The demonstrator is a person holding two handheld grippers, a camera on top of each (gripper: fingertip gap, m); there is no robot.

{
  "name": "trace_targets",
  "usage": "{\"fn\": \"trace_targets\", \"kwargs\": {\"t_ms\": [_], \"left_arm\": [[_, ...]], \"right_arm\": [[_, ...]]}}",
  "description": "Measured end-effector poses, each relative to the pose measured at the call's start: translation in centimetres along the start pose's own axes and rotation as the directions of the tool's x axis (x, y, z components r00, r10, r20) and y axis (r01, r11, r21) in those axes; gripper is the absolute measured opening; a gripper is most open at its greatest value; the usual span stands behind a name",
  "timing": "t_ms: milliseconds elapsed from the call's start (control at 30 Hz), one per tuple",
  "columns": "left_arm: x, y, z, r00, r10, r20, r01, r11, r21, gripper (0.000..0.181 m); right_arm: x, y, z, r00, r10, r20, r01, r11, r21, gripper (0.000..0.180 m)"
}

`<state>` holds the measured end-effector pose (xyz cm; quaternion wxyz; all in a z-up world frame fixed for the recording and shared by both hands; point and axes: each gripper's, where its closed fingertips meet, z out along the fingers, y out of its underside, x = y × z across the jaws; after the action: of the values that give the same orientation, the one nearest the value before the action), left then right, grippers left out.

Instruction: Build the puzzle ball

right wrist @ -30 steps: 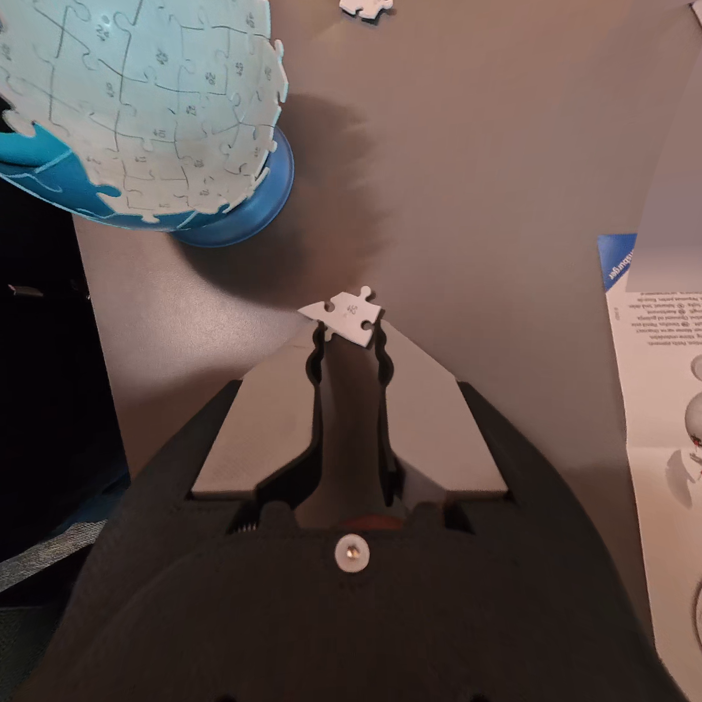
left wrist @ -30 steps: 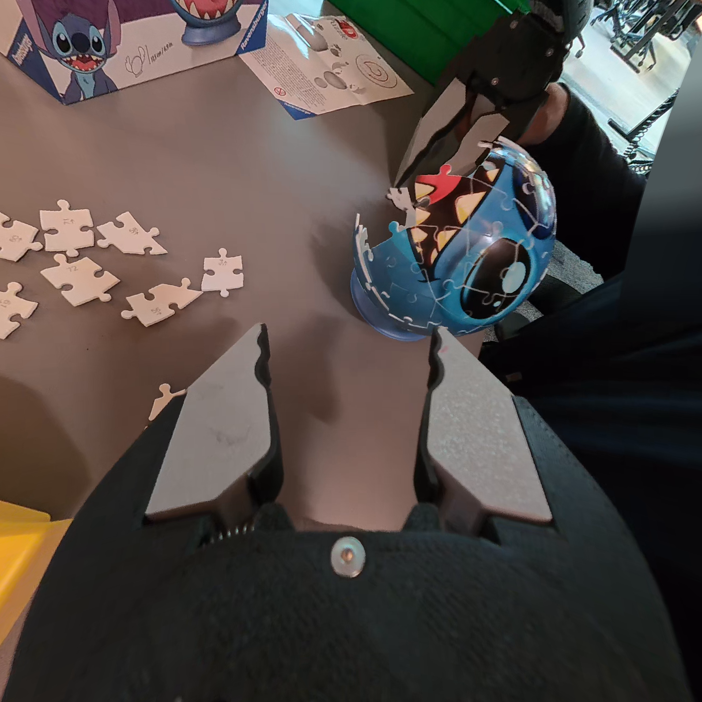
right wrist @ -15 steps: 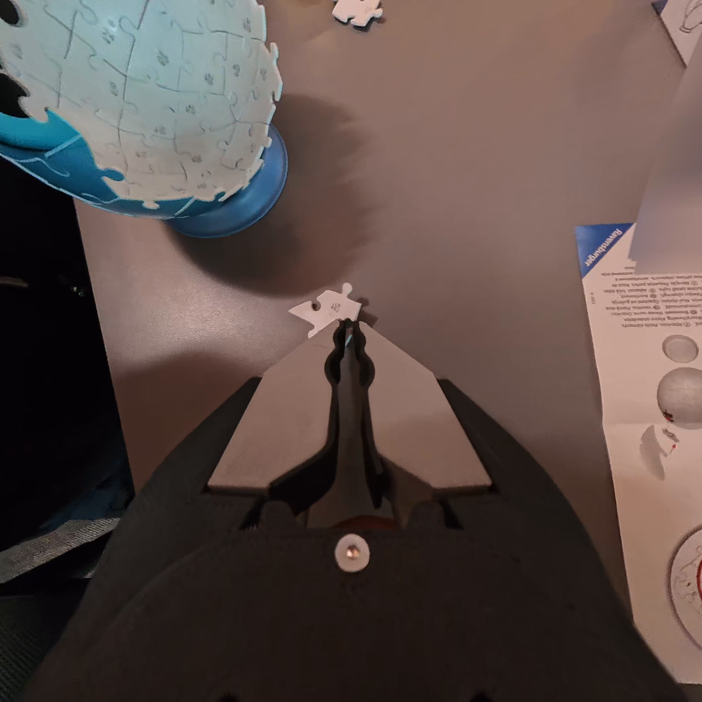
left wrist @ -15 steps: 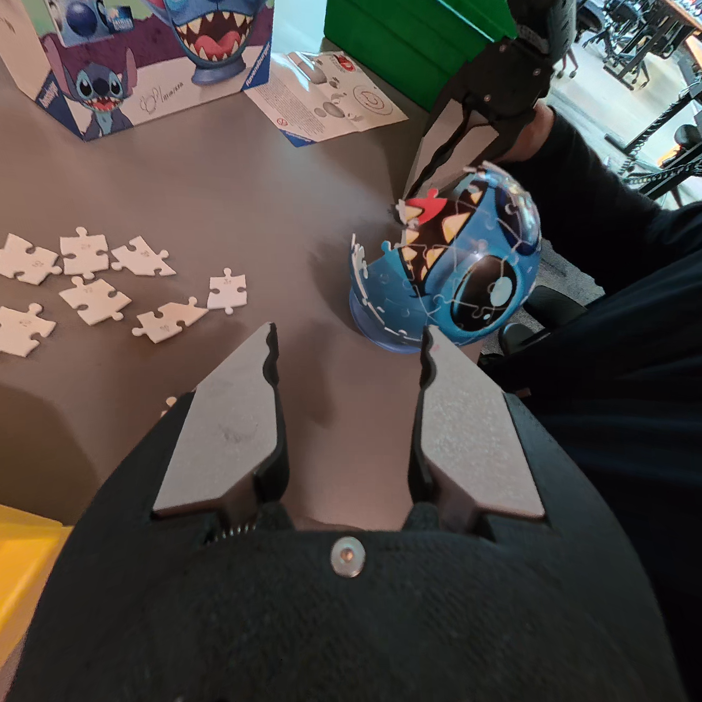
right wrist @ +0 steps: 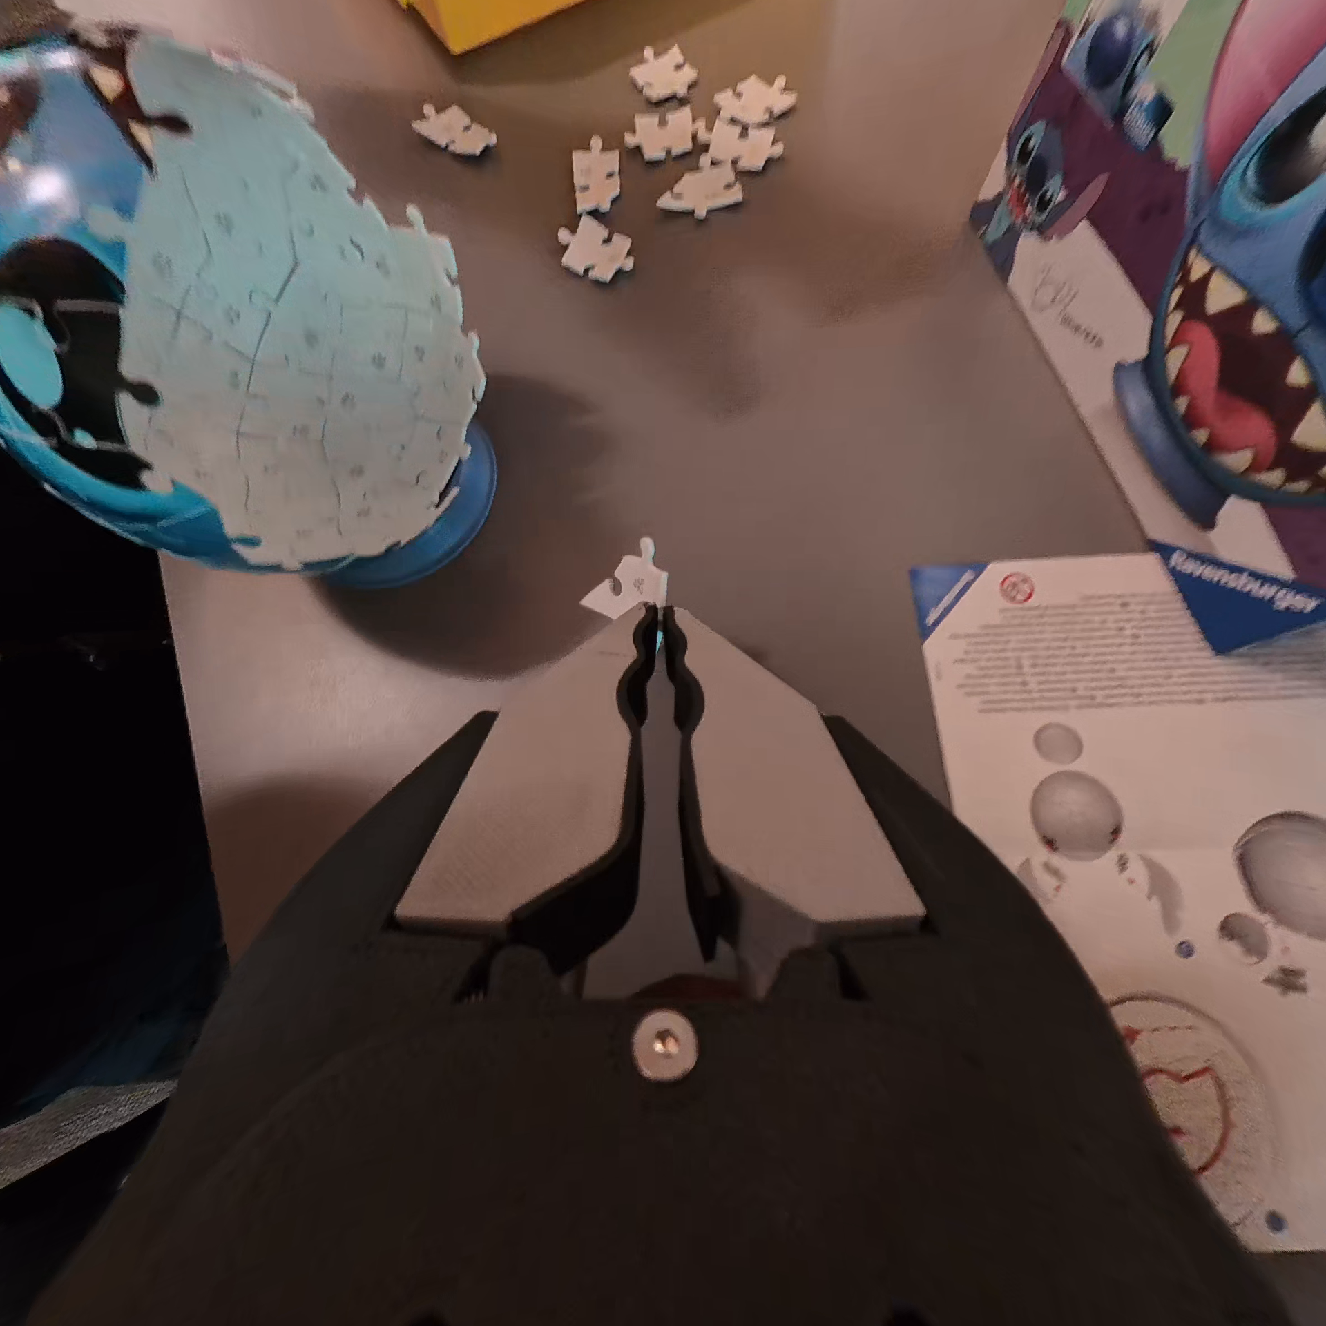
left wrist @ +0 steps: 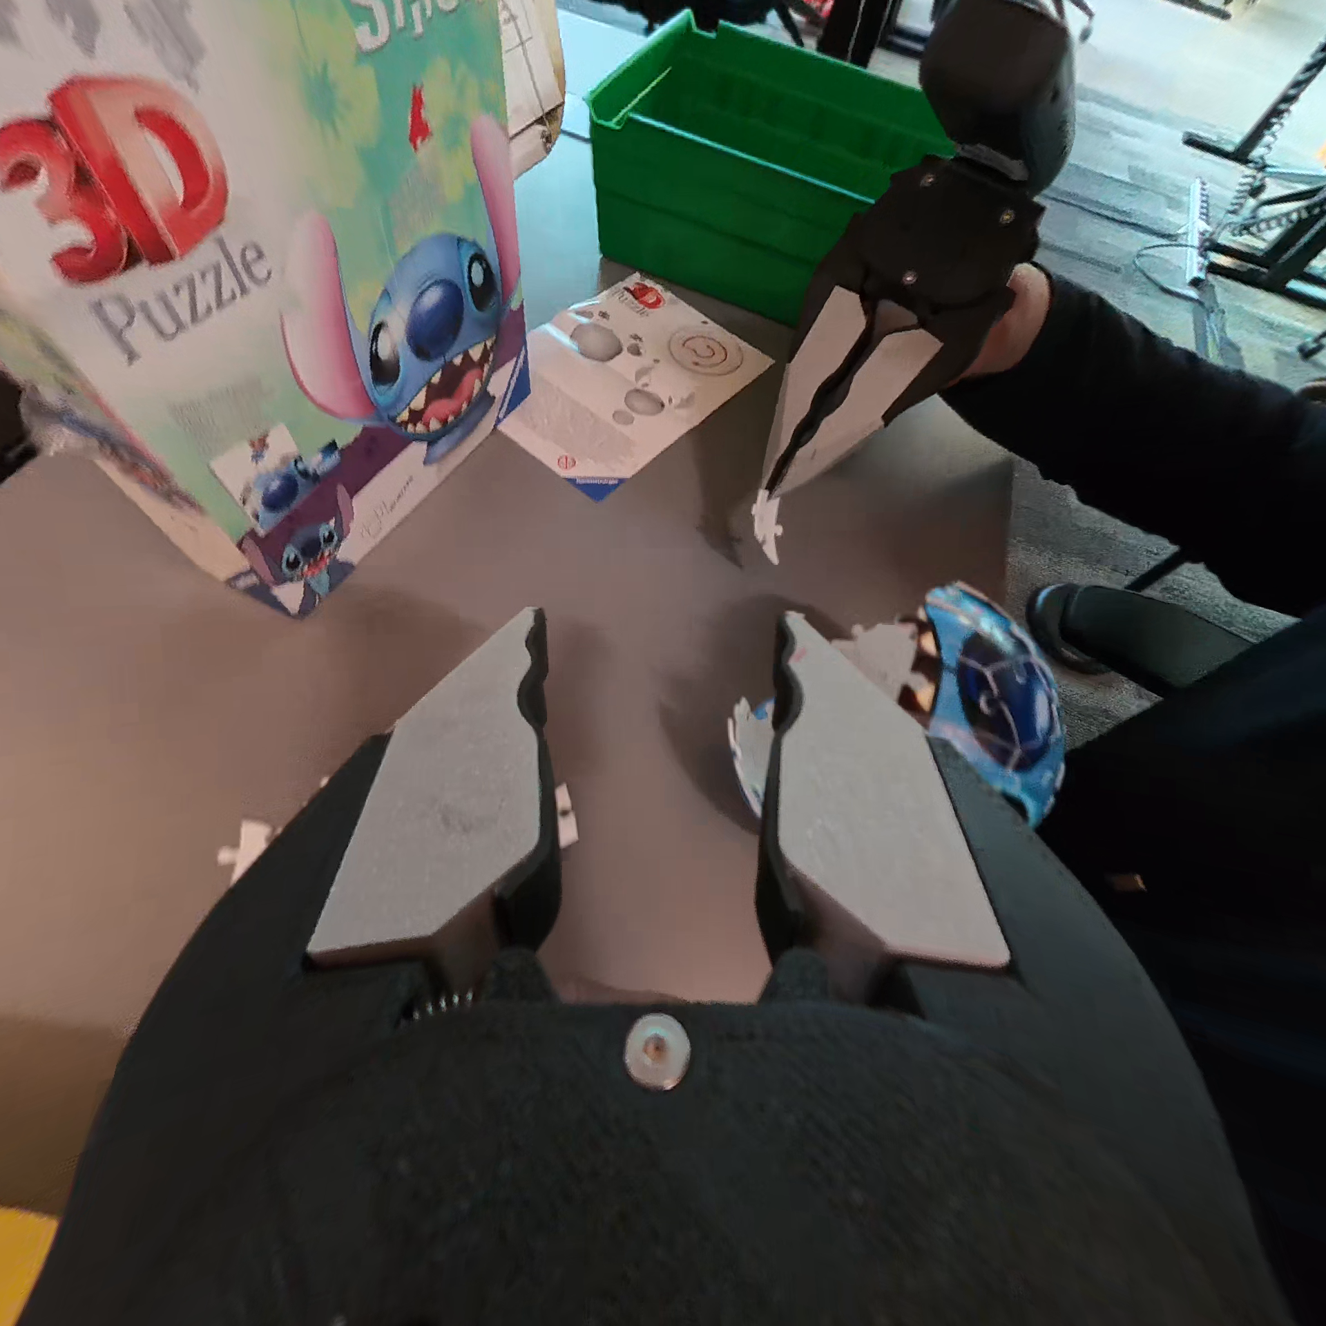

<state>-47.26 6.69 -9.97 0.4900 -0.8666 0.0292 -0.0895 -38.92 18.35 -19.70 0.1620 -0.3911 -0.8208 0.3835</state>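
I am pinching a white puzzle piece (right wrist: 631, 585) by its edge at my right gripper (right wrist: 656, 610) tips; left gripper (left wrist: 656, 646) is hanging spread, empty. The half-built puzzle ball (right wrist: 237, 344) is sitting on its blue stand (right wrist: 445, 524), left of the piece. Shell probably light, fragile: steady it low, near the stand.

right tongs (right wrist: 654, 623): jaws narrowed from part-open to pinched on puzzle piece (right wrist: 630, 582), pulled back, ball (right wrist: 237, 344) now farther at 10 o'clock | left tongs (left wrist: 656, 646): swung off ball (left wrist: 994, 703), now at 3 o'clock edge | puzzle box (left wrist: 237, 287) now fills 11 o'clock
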Motion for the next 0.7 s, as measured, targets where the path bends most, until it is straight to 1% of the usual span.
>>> {"fn": "trace_targets", "kwargs": {"t_ms": [67,100,200,300,400,500,567,700], "left_arm": [[0.0,-1.1,2.0,0.999,0.026,-0.029,-0.026,0.999,-0.027,0.054],[0.1,-1.3,3.1,0.998,0.04,-0.047,-0.042,0.998,-0.053,0.054],[0.7,-1.2,6.4,0.992,0.083,-0.099,-0.097,0.986,-0.139,0.05],[0.4,-0.6,8.7,0.987,0.106,-0.124,-0.131,0.969,-0.212,0.049],[0.5,-0.3,9.8,0.982,0.083,-0.172,-0.123,0.964,-0.236,0.046],[0.7,0.2,10.4,0.973,0.065,-0.22,-0.122,0.959,-0.256,0.039],[0.8,0.7,10.8,0.97,0.059,-0.237,-0.125,0.954,-0.274,0.038],[0.9,0.9,11.4,0.962,0.043,-0.269,-0.117,0.956,-0.267,0.031]], "right_arm": [[0.4,-1.4,0.0,1.0,-0.023,-0.005,0.023,1.0,0.016,0.0],[0.5,-2.2,0.1,0.999,-0.036,-0.007,0.036,0.999,0.022,0.0],[0.6,-4.0,0.5,0.997,-0.073,-0.001,0.073,0.997,0.039,0.0],[0.7,-5.2,1.1,0.995,-0.097,0.002,0.097,0.994,0.048,0.0],[0.8,-5.8,1.4,0.994,-0.109,0.007,0.108,0.992,0.06,0.0],[1.0,-6.1,1.6,0.994,-0.11,0.01,0.109,0.992,0.069,0.0],[1.2,-6.2,1.6,0.994,-0.109,0.012,0.108,0.991,0.073,0.0],[1.4,-6.5,2.0,0.994,-0.11,0.024,0.108,0.991,0.079,0.0]]}}
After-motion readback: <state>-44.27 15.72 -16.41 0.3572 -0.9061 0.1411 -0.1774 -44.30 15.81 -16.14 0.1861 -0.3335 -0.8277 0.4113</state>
